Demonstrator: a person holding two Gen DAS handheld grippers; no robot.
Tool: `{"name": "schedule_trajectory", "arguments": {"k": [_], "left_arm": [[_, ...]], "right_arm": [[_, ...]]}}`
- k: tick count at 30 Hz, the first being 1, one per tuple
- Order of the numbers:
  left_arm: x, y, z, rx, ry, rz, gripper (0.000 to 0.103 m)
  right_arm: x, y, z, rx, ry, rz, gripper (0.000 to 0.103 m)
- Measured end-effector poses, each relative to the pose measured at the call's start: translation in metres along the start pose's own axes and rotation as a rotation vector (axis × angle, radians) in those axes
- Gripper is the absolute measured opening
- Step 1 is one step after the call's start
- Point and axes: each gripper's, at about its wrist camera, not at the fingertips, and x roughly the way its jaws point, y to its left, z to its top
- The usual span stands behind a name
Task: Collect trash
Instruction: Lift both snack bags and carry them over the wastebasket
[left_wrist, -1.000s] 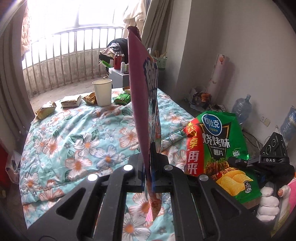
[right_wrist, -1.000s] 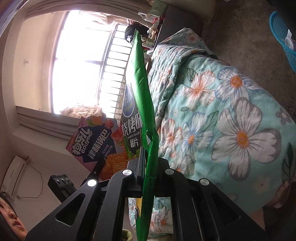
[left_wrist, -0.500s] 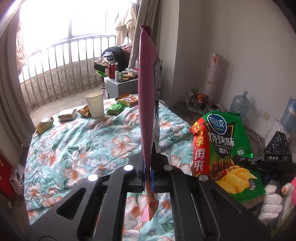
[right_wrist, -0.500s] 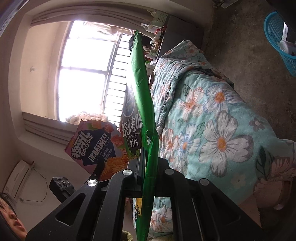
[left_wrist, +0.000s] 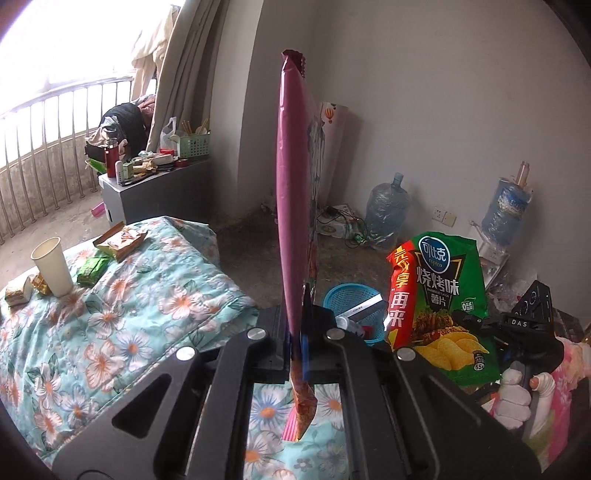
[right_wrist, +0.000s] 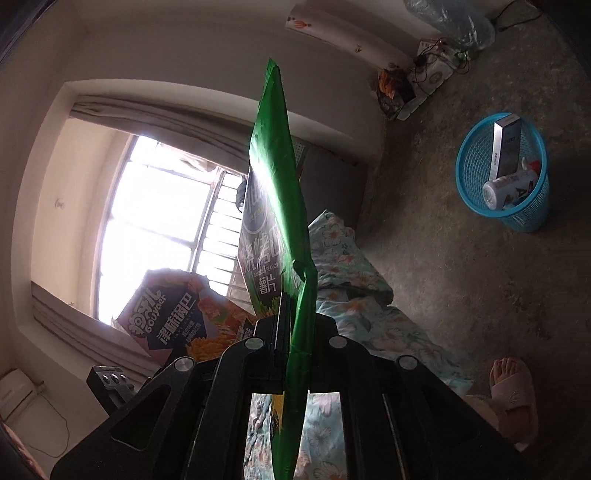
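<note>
A bare-walled bedroom with a concrete floor, and a flowered quilt (left_wrist: 122, 317) fills the lower left of the left wrist view. On it, toward the left edge, a paper cup (left_wrist: 51, 266) stands upright among small wrappers, with a green packet (left_wrist: 92, 269) just beside it. At the lower centre the left gripper (left_wrist: 297, 332) is clamped tight on a purple snack bag (left_wrist: 293, 206), seen edge-on and rising straight up the middle of the frame. At the right, the green chip bag (left_wrist: 439, 291) hangs in front of the other tool, with a gloved hand (left_wrist: 517, 391) at the lower right edge. Behind it, low and centre-right, the blue basket (left_wrist: 354, 295) sits on the floor, a box and a bottle already inside.

Over to the right wrist view: the right gripper (right_wrist: 291, 328) is pinched shut on the green chip bag (right_wrist: 280, 206), again edge-on. The purple snack bag (right_wrist: 173, 321) shows its printed face at the lower left. The blue basket (right_wrist: 476, 147) stands at the upper right, well apart from both bags, and a foot in a pink slipper (right_wrist: 513, 391) rests at the lower right.
</note>
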Motion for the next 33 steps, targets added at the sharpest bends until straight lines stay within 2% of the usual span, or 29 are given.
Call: {"name": "schedule_trajectory", "arguments": {"k": [3,6,9,12,16,20,23,26,29,31,32,33], "left_arm": [[0.037,-0.016,0.009,0.000,0.050,-0.066,0.002],[0.075,-0.029,0.014,0.005,0.107,-0.103,0.002],[0.108,-0.040,0.016,0.025,0.149,-0.109,0.002],[0.138,-0.048,0.014,0.048,0.188,-0.107,0.002],[0.174,-0.056,0.012,0.072,0.239,-0.101,0.002],[0.202,-0.062,0.008,0.092,0.281,-0.091,0.002],[0.218,-0.064,0.007,0.099,0.311,-0.089,0.002],[0.236,-0.064,0.005,0.094,0.345,-0.097,0.002],[0.259,-0.068,0.005,0.089,0.384,-0.110,0.002],[0.273,-0.071,0.002,0.077,0.416,-0.127,0.002],[0.282,-0.073,0.002,0.071,0.435,-0.137,0.002],[0.291,-0.075,0.001,0.065,0.453,-0.145,0.002]], "right_arm": [[-0.023,-0.032,0.023,0.052,-0.111,-0.091,0.006],[-0.029,-0.063,0.041,0.098,-0.185,-0.194,0.006],[-0.019,-0.089,0.057,0.085,-0.223,-0.336,0.006],[0.004,-0.110,0.077,0.049,-0.226,-0.456,0.006],[0.051,-0.137,0.100,-0.006,-0.150,-0.493,0.006],[0.113,-0.169,0.130,-0.014,-0.002,-0.411,0.007],[0.162,-0.203,0.150,0.001,0.098,-0.424,0.010],[0.209,-0.248,0.160,0.032,0.220,-0.482,0.011],[0.231,-0.280,0.165,0.039,0.289,-0.604,0.023],[0.234,-0.284,0.168,0.024,0.261,-0.646,0.034],[0.233,-0.284,0.171,0.021,0.238,-0.645,0.039],[0.228,-0.283,0.173,0.021,0.211,-0.632,0.048]]}}
